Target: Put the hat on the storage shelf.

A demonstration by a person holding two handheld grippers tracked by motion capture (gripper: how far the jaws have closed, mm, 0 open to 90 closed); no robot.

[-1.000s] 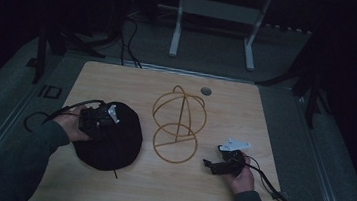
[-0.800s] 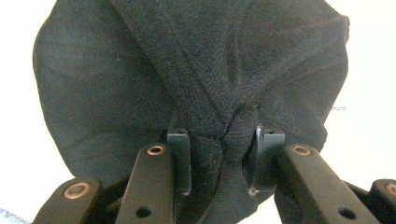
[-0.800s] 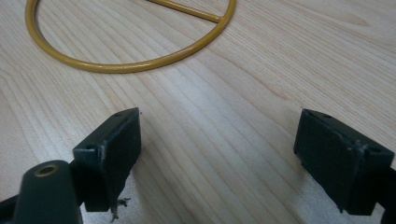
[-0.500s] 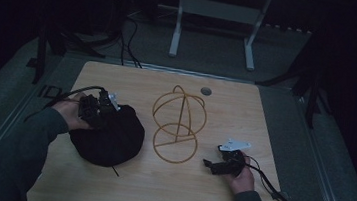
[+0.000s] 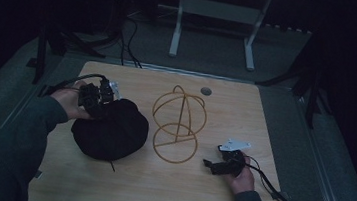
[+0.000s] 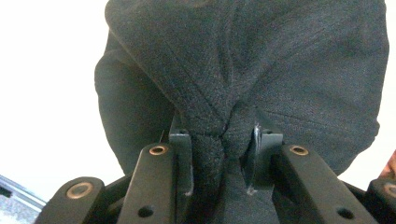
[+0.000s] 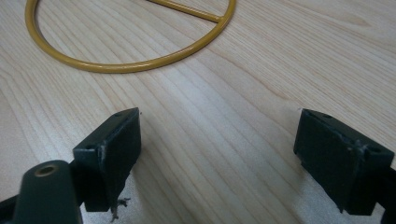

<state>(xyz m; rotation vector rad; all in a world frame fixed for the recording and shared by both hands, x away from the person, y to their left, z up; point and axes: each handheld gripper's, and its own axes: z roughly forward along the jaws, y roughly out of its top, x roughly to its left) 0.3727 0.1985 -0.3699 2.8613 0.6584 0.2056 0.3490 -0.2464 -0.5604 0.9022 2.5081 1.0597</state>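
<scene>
A black fabric hat (image 5: 110, 131) hangs partly lifted over the left half of the wooden table (image 5: 245, 112). My left gripper (image 5: 99, 103) is shut on a fold at its upper left edge. In the left gripper view the dark cloth (image 6: 261, 79) bunches between the two jaws. A yellow wire hat stand (image 5: 178, 120), a dome over a round base ring, stands mid-table. My right gripper (image 5: 210, 165) rests low on the table to the right of the stand, open, nothing between its fingers. In the right gripper view the yellow base ring (image 7: 116, 65) lies just ahead.
A small round grommet (image 5: 206, 91) sits near the table's far edge. Cables trail off the table at the left (image 5: 68, 81) and at the right front corner (image 5: 273, 188). A metal frame (image 5: 215, 14) stands on the floor behind.
My left gripper has pulled the hat's edge up and toward the far left, stretching the fabric. The right gripper has stayed where it was.
</scene>
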